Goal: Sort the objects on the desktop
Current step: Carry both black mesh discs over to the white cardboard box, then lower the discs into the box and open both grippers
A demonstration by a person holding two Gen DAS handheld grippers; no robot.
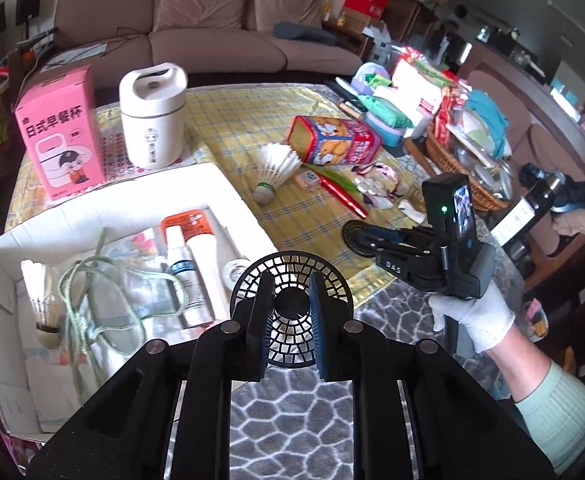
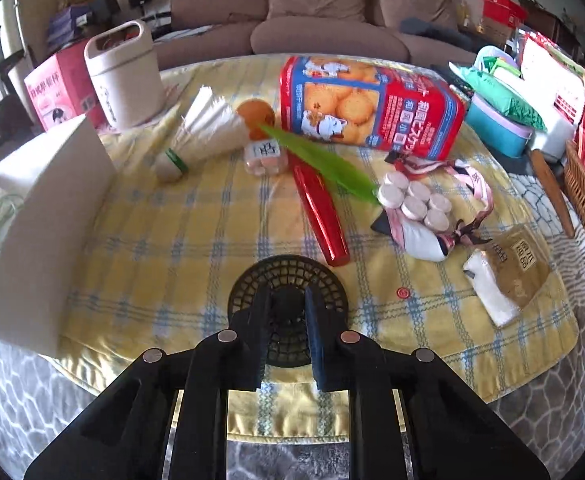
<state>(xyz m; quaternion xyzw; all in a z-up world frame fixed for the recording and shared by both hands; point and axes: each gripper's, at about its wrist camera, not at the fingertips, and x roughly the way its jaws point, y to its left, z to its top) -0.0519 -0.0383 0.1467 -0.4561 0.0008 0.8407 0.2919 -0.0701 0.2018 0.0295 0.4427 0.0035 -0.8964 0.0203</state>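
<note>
Glossy red tube (image 2: 319,216) catching light on the woven checked cloth (image 2: 164,240). Shiny printed biscuit tin (image 2: 368,106) behind. Matt white cardboard box (image 1: 228,196) at the table's left edge.

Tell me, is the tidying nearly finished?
About halfway, it seems. The white cardboard box already holds a feather shuttlecock, green cord and white tubes. Left gripper and right gripper carry nothing. Still on the yellow checked cloth: another white shuttlecock, the red biscuit tin and shiny red stick.
</note>
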